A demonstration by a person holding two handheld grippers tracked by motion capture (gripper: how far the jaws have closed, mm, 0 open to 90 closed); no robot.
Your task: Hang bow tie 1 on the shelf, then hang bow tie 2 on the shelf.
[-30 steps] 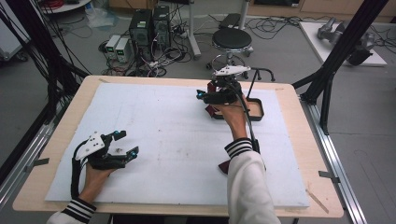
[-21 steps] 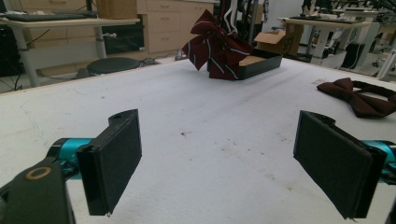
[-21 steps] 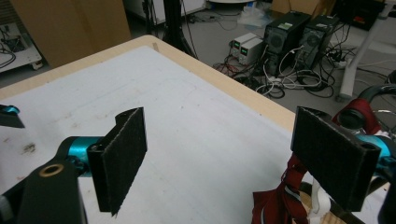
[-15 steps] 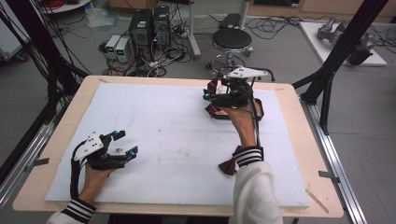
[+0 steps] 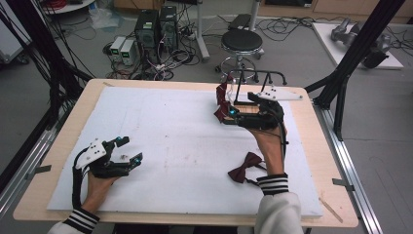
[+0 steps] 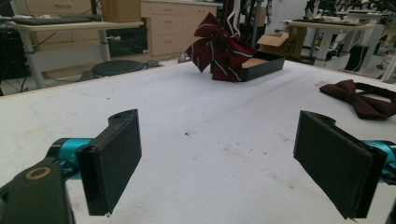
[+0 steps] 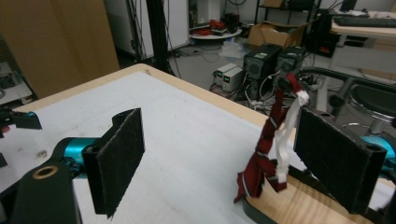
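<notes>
A dark-red striped bow tie [image 5: 222, 103] hangs by its white strap from a black rack [image 5: 255, 75] that stands on a wooden tray [image 5: 246, 110] at the back right. My right gripper [image 5: 234, 116] points left at it. Its jaws have just been opening and stand open. The striped bow tie [image 7: 266, 154] hangs just ahead of the gap near the right pad [image 7: 334, 163], unpressed. A plain dark-red bow tie [image 5: 246, 168] lies flat beside the right forearm. My left gripper [image 5: 132, 148] rests open at the front left with nothing between its jaws.
The white mat [image 5: 180, 136] covers most of the wooden table [image 5: 311, 146]. Behind the far edge stand a black stool [image 5: 242, 41] and computer towers [image 5: 156, 24]. Black frame posts [image 5: 350, 63] rise at the right side.
My right hand has drawn back toward the right and nearer, away from the striped bow tie, which stays hanging on the rack. The plain bow tie has come out from under the sleeve. The left hand kept still.
</notes>
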